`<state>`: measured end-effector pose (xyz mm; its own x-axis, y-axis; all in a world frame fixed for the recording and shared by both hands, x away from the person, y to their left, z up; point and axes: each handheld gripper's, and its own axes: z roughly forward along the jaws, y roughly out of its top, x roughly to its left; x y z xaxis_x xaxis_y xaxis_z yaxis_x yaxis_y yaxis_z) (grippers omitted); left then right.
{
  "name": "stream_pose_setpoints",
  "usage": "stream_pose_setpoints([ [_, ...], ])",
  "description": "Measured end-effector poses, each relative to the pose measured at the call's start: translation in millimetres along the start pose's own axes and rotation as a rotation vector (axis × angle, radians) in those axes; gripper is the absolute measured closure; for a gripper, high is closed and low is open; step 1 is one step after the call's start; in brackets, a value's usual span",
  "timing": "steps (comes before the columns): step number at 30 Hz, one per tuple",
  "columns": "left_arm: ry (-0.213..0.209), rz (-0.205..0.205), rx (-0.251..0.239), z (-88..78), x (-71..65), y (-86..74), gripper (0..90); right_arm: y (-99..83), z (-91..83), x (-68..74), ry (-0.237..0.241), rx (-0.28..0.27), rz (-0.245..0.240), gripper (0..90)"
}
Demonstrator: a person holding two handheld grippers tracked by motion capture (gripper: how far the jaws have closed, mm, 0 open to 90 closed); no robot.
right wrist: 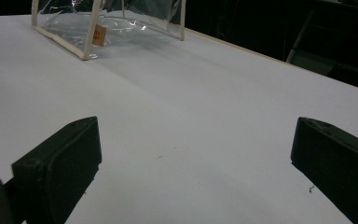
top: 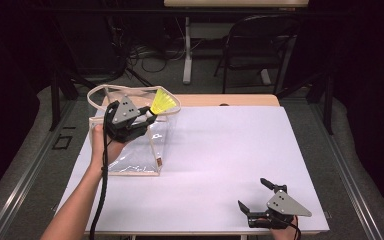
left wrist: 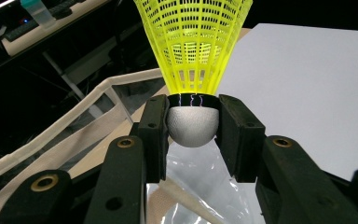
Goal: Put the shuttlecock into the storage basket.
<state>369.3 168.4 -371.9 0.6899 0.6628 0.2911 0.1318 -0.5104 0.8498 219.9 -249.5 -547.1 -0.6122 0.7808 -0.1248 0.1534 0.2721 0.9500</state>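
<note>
A yellow shuttlecock (left wrist: 193,51) with a white rounded cork base is clamped between the pads of my left gripper (left wrist: 192,128), skirt pointing away from the camera. In the high view the shuttlecock (top: 163,102) hangs over the open top of a clear plastic bag (top: 130,150) with cream trim, held there by my left gripper (top: 150,118). My right gripper (top: 252,192) rests near the table's front right edge, jaws wide apart with nothing between them. In the right gripper view its fingers (right wrist: 60,163) frame bare white table, with the clear bag (right wrist: 107,23) far off.
The white table top (top: 230,145) stretches between the bag and my right gripper. A wooden strip (top: 230,100) borders the far edge. Beyond it stand a black chair (top: 260,45) and a desk leg (top: 186,50) on the floor.
</note>
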Motion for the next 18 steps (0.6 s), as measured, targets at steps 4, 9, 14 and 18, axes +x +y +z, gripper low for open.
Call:
stream_pose_setpoints([
  [4, 0.01, -0.004, -0.001, -1.6, 3.7, -1.0, 64.6, 0.0, 0.0, 0.0, 0.0, 0.0, 0.0, 1.3],
  [9, 0.02, -0.012, -0.001, -3.6, 9.4, -3.3, 64.6, 0.0, -0.1, -0.1, -0.002, -0.001, 0.001, 1.3],
  [14, 0.031, -0.024, -0.003, -5.4, 15.5, -6.6, 64.6, 0.0, -0.2, 0.0, -0.003, 0.001, 0.001, 1.3],
  [18, 0.04, -0.035, 0.0, -6.4, 18.9, -8.9, 64.6, 0.0, -0.1, 0.0, -0.002, 0.002, 0.001, 1.4],
])
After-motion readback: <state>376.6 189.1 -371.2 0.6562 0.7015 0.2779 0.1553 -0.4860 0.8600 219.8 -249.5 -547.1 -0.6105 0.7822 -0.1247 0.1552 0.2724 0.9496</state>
